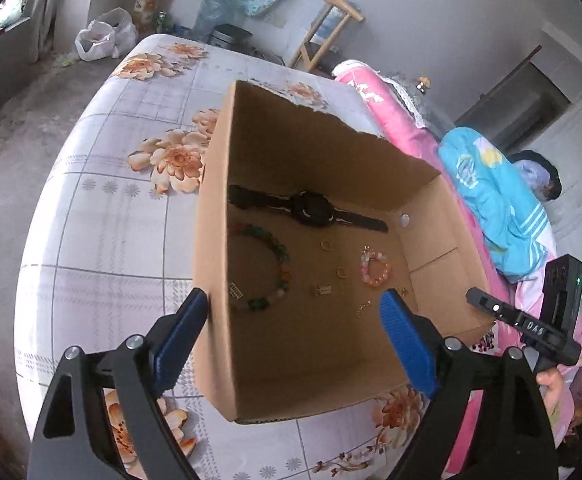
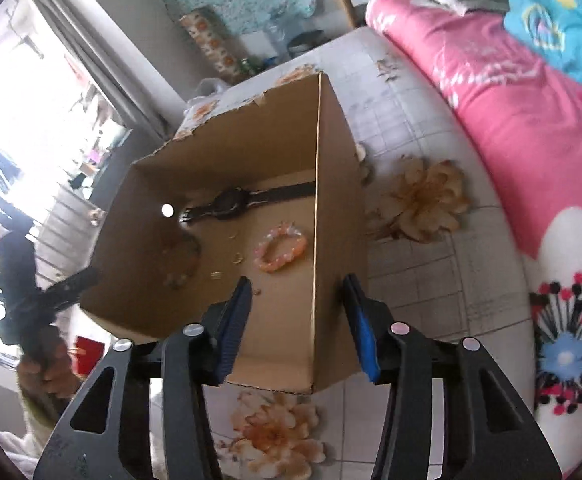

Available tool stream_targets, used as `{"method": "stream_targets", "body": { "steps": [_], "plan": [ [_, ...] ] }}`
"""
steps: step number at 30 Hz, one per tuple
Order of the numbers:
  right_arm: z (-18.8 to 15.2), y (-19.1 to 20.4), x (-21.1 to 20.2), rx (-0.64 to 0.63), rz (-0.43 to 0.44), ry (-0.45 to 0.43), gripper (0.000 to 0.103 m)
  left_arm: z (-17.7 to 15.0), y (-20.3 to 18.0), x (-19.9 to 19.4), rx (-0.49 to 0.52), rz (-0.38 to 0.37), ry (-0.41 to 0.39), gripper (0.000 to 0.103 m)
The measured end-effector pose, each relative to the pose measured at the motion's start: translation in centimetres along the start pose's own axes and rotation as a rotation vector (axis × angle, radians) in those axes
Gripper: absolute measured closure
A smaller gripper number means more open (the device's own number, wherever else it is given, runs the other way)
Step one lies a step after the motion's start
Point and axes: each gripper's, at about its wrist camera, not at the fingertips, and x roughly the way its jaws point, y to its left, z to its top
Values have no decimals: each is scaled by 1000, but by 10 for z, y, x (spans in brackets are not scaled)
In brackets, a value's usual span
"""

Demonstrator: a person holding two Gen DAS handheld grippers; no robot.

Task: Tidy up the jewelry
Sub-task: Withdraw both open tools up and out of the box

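- The left tongs [image 1: 293, 310], blue-padded on black arms, stand spread wide with one pad outside the left wall of the open brown cardboard box [image 1: 215, 240] and the other pad over its floor, pinching nothing.
- The right tongs [image 2: 299, 296] are likewise released, straddling the box's right wall [image 2: 331, 240] without clear contact.
- The box sits on a bed covered by a grey checked sheet with orange flowers [image 1: 103, 208].
- On the box floor, nearest, lie small gold pieces [image 1: 321, 290]; their shapes are too small to make out.
- A multicoloured beaded bracelet [image 1: 279, 264] curves at the left; a pink beaded bracelet [image 1: 376, 269] lies to the right.
- Farthest, a black wristwatch [image 1: 311, 212] lies flat, strap stretched left to right along the back wall.
- The right device's black arm [image 1: 531, 326] bears white letters that seem to read "DAS".
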Motion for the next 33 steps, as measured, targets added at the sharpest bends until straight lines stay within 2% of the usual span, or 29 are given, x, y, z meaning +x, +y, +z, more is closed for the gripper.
{"method": "stream_targets", "body": {
  "steps": [4,11,18,21,23,24,28,33],
  "plan": [
    [-7,0,-5,23,-13,-13,58,-14,-5,-7,2,11,4,18],
    [-41,-6,-24,68,11,-37,58,-50,-12,-25,-5,-4,8,18],
    [-60,-2,-30,67,3,-64,57,-74,-17,-37,12,12,-21,18],
    [-63,-1,-35,66,-5,-100,56,-81,-21,-41,44,33,-63,18],
    [-69,3,-47,63,-52,-152,50,-85,-24,-51,64,78,-128,17],
    [-72,4,-53,60,-76,-180,44,-90,-28,-61,80,103,-179,17],
    [-93,15,-84,27,-153,-290,31,-104,-37,-84,117,169,-294,6],
    [-116,36,-97,-36,-197,-327,18,-119,-46,-98,143,192,-348,6]
  ]
}}
